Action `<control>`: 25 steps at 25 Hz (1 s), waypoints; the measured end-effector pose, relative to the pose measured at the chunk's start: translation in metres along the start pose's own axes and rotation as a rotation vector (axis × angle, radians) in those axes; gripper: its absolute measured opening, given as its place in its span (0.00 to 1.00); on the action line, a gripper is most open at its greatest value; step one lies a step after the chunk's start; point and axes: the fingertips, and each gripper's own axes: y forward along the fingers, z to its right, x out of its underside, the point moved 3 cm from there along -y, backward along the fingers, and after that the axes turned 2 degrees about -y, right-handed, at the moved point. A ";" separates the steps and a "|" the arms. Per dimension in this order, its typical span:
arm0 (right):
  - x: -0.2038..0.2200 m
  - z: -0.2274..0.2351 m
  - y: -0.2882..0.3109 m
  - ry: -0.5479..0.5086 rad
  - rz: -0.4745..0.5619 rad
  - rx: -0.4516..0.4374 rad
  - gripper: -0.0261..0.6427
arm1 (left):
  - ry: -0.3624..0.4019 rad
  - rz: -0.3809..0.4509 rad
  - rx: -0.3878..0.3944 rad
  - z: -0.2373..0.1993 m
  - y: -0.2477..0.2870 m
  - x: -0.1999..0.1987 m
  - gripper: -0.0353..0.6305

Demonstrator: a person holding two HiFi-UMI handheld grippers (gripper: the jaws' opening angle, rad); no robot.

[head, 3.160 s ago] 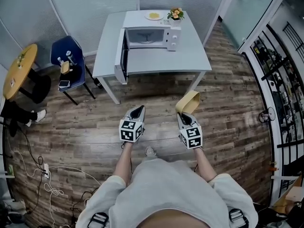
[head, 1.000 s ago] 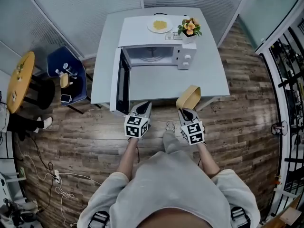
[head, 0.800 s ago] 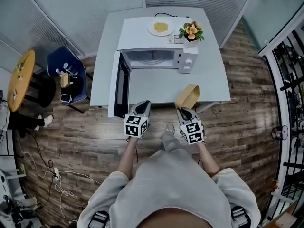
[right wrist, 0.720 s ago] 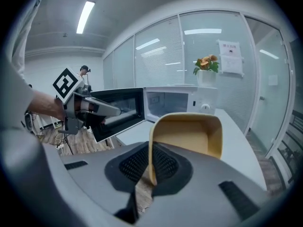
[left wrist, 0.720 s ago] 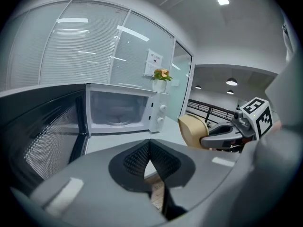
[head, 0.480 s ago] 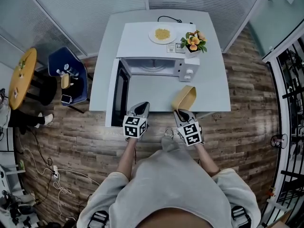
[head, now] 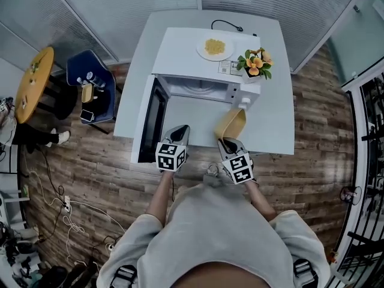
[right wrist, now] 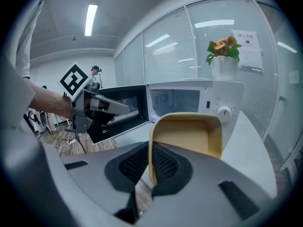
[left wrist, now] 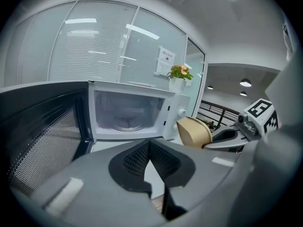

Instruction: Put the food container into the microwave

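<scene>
Tan food container [head: 231, 123]: rim clamped in right gripper [head: 226, 141] jaws, above tabletop [head: 273, 125], just before the open microwave [head: 201, 90].
Left gripper [head: 181, 131]: jaws together, empty.
Change: the approach has closed; the cavity is probably within reach.

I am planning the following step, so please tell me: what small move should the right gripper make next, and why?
Probably move the right gripper forward and slightly left, toward the microwave cavity: its jaws clamp the food container, the door stands open, and the container hangs before the controls.
</scene>
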 end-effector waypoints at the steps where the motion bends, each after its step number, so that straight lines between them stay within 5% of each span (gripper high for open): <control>1: 0.001 -0.001 0.002 0.001 -0.004 -0.007 0.07 | -0.005 -0.001 -0.006 -0.001 0.000 0.002 0.07; 14: -0.006 -0.006 0.024 -0.013 -0.024 -0.050 0.07 | -0.039 -0.009 -0.027 -0.020 0.003 0.004 0.07; 25: -0.024 -0.016 0.059 0.001 -0.060 -0.008 0.07 | -0.025 -0.020 0.094 -0.037 0.023 -0.008 0.07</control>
